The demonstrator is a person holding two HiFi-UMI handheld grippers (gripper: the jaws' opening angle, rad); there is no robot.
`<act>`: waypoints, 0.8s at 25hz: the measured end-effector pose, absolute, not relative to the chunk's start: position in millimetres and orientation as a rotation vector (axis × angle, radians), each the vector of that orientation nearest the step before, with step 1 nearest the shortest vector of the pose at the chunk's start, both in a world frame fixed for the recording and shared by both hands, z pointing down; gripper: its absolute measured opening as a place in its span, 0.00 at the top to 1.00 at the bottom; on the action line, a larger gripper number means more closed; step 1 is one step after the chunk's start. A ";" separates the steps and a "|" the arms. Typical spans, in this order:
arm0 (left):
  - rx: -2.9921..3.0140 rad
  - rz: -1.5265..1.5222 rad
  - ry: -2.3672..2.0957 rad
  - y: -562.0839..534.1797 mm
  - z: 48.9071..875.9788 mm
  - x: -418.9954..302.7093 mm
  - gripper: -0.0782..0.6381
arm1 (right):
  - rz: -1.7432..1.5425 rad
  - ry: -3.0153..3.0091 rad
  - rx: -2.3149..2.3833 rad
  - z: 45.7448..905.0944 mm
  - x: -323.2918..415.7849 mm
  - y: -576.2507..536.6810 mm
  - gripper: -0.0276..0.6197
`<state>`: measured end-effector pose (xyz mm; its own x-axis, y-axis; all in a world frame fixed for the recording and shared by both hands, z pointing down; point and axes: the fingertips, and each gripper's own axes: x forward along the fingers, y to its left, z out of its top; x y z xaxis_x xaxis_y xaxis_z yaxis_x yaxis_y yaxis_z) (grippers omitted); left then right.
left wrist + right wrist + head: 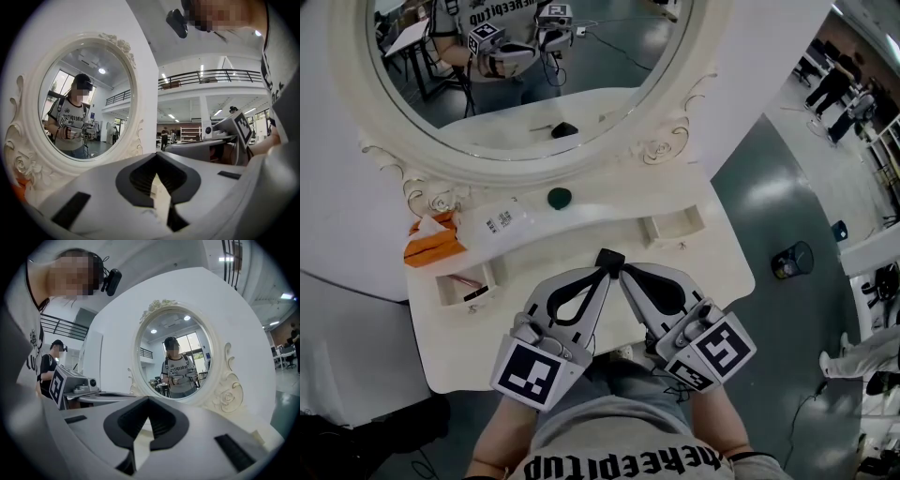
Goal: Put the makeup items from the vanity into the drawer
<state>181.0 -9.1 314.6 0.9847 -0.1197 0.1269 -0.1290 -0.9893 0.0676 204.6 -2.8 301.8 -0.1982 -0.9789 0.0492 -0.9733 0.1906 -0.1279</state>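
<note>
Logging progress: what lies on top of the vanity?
Seen: a dark green round item, a white printed packet, an orange pack. The left hand-held gripper and the right hand-held gripper hide the front middle.

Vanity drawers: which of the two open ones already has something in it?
The left drawer, below the orange packet; the right drawer looks empty.

Top edge of my head view clips the ornate white oval mirror (534, 165). Print on the flat white packet (499, 223) is too small to read. I can't make out what lies in the small open white drawer (467, 287).
</note>
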 end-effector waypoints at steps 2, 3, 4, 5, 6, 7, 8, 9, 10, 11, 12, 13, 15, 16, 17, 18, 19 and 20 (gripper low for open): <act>3.054 0.189 -0.195 -7.4 314.8 181.9 0.87 | -0.195 2.393 -1.957 300.6 205.5 -1.3 0.94; 3.055 0.189 -0.196 -6.7 314.7 182.4 0.87 | -0.192 2.393 -1.955 300.1 206.0 -0.6 0.94; 3.055 0.187 -0.197 -5.9 314.3 183.0 0.87 | -0.190 2.393 -1.954 299.7 206.4 0.1 0.94; 3.055 0.186 -0.198 -5.1 313.9 183.4 0.87 | -0.188 2.393 -1.953 299.3 206.7 0.9 0.94; 3.055 0.185 -0.200 -4.3 313.6 183.6 0.87 | -0.187 2.394 -1.952 299.0 206.9 1.8 0.94; 3.055 0.184 -0.202 -3.6 313.2 183.8 0.87 | -0.185 2.394 -1.951 298.6 207.0 2.6 0.94; 3.055 0.183 -0.204 -2.9 312.8 183.9 0.87 | -0.183 2.395 -1.951 298.4 207.2 3.5 0.94; 3.056 0.182 -0.205 -2.0 312.5 184.0 0.87 | -0.182 2.396 -1.951 298.2 207.4 4.4 0.94; 3.057 0.182 -0.205 -1.2 312.3 184.0 0.87 | -0.181 2.396 -1.951 298.0 207.5 5.1 0.94; 3.059 0.182 -0.205 -0.4 312.2 183.9 0.87 | -0.181 2.397 -1.950 297.8 207.5 5.8 0.94; 3.060 0.182 -0.206 0.2 312.1 183.9 0.87 | -0.181 2.397 -1.949 297.7 207.4 6.3 0.94; 3.060 0.182 -0.207 0.6 312.0 183.7 0.87 | -0.181 2.398 -1.948 297.6 207.3 6.7 0.94; 3.059 0.181 -0.213 1.0 311.8 183.3 0.87 | -0.179 2.402 -1.945 297.6 206.7 7.0 0.94; 3.059 0.182 -0.216 1.1 311.8 182.9 0.87 | -0.178 2.404 -1.943 297.7 206.3 7.1 0.94; 3.061 0.182 -0.219 1.2 311.8 182.5 0.87 | -0.177 2.405 -1.941 297.8 205.8 7.4 0.94; 3.061 0.183 -0.222 1.5 311.9 182.1 0.87 | -0.176 2.406 -1.939 297.8 205.5 7.7 0.94; 3.061 0.183 -0.224 1.9 312.1 181.8 0.87 | -0.176 2.406 -1.937 297.8 205.4 8.1 0.94; 3.062 0.183 -0.225 2.4 312.1 181.6 0.87 | -0.175 2.406 -1.936 297.8 205.3 8.6 0.94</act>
<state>181.6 2.4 312.1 0.9822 -0.1418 0.1234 -0.1497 -0.9871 0.0572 205.3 8.6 297.8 -0.2158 -0.9759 0.0337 -0.9704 0.2105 -0.1181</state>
